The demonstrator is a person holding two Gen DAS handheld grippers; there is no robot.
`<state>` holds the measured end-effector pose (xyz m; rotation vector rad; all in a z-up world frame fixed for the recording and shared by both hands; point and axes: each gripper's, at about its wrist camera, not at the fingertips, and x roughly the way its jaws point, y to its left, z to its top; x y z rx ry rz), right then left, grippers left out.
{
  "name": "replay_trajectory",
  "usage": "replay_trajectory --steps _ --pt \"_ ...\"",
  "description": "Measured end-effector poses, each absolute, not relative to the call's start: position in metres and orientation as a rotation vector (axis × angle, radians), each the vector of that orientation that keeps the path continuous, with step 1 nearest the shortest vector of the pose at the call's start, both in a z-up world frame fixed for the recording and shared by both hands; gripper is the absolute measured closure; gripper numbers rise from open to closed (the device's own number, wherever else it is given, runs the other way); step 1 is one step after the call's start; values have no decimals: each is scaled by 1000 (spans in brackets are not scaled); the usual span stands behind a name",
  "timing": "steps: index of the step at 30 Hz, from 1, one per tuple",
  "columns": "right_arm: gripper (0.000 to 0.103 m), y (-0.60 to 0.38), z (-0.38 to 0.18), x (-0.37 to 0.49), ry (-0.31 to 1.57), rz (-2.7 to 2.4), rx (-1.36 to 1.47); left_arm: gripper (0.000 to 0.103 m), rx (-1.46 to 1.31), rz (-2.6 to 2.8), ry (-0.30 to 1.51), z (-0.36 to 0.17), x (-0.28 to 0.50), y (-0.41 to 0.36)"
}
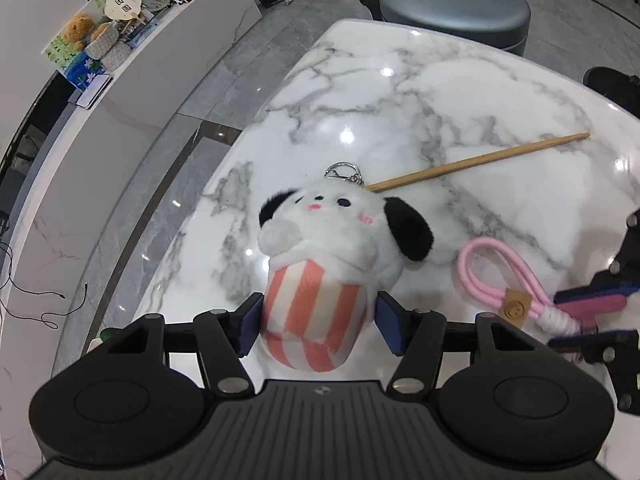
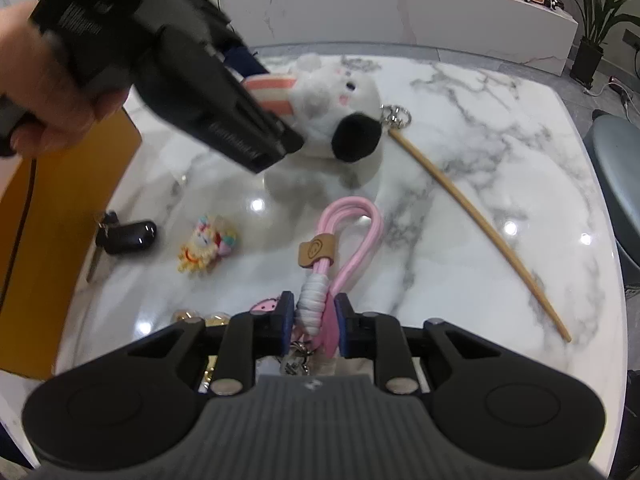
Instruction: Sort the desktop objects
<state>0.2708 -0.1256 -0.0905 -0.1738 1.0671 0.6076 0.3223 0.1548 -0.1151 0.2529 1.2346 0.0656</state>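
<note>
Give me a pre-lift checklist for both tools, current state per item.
1. Left tool straddles the plush dog's striped base: ok.
2. Left pads pressing the plush: cannot tell; a gap seems to show on one side.
3. Right tool shut on the pink lanyard at its white wrapped section: ok.
4. Key ring and charms under the right tool free to lift: cannot tell, partly hidden.
5. Wooden stick clear of the lanyard: ok.
6. Stick clear of the plush: not ok, its end lies at the plush's key ring.
</note>
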Motion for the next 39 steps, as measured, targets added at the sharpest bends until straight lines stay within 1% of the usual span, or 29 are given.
replay_trajectory --steps 19,39 --pt "81 -145 -45 271 975 605 -44 37 300 12 1149 -62 276 160" --pt "81 -143 -10 258 909 595 -22 37 414 -51 1057 -12 241 144"
